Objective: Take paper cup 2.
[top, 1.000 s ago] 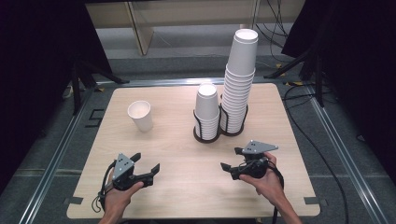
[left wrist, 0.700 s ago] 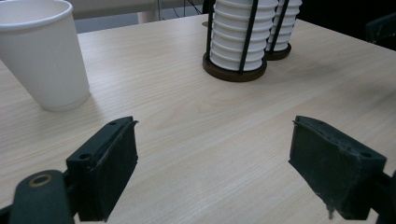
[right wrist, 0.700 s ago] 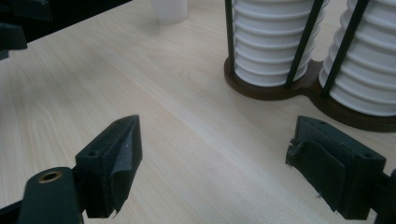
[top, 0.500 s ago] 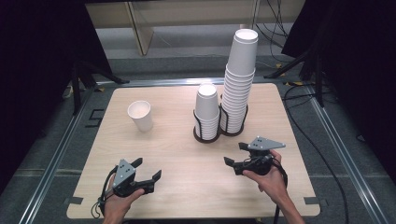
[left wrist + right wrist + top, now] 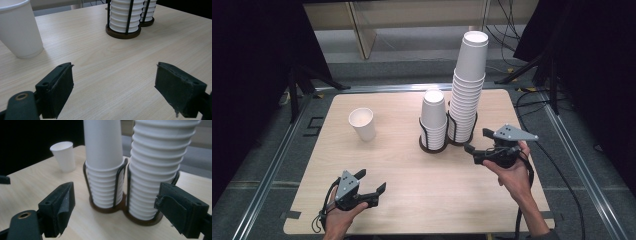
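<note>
A single white paper cup [image 5: 363,124] stands upright at the table's left. Two stacks of white cups sit in a black wire holder [image 5: 432,147]: a short stack [image 5: 433,120] and a tall stack [image 5: 468,90] to its right. My left gripper [image 5: 372,181] rests near the front edge, open and empty; the left gripper view shows bare wood between its jaws [image 5: 115,82] and the single cup [image 5: 18,27] ahead on the left. My right gripper [image 5: 476,141] hovers open just right of the holder. In the right gripper view [image 5: 115,202] both stacks stand ahead, the short stack [image 5: 103,157] left of the tall stack [image 5: 160,165].
The wooden table [image 5: 412,175] has rounded corners and a metal frame around it. Cables [image 5: 562,170] run on the floor at the right. Dark stands and a shelf unit lie beyond the far edge. Bare wood stretches between the two grippers.
My right gripper has lifted off the table and moved toward the cup stacks. My left gripper has stayed where it was.
</note>
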Tool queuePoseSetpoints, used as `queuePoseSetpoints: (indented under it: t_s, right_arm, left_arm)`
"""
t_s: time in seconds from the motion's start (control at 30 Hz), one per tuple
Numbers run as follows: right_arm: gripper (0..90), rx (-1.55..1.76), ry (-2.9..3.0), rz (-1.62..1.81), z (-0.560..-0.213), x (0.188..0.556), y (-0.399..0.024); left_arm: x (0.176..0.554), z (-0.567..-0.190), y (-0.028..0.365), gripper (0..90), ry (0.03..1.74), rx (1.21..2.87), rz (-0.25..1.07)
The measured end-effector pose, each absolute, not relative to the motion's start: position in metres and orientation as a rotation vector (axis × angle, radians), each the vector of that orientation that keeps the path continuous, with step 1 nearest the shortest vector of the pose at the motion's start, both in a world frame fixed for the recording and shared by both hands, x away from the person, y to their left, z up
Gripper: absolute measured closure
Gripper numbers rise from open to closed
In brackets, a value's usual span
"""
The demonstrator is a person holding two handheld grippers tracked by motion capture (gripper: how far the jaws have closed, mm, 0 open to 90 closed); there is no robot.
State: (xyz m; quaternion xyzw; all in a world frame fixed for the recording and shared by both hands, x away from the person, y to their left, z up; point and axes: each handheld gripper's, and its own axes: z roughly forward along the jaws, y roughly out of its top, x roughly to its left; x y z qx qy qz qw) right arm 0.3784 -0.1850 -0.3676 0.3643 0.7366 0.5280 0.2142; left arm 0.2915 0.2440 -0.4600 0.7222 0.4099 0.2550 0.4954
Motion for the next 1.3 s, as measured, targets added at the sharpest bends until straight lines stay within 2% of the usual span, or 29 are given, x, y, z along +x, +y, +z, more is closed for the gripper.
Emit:
queuePoseSetpoints:
  t_s: [0.6,1.3]
  right_arm:
    - [15.5,1.028,1.881,1.521,-0.291,0.426,-0.197]
    - [15.3,1.042,1.86,1.493,-0.234,0.484,-0.185]
  left_arm:
    - [0.293,-0.46,0.244,14.5,0.972,1.761,0.609]
    - [0.295,-0.463,0.242,14.5,0.953,1.767,0.59]
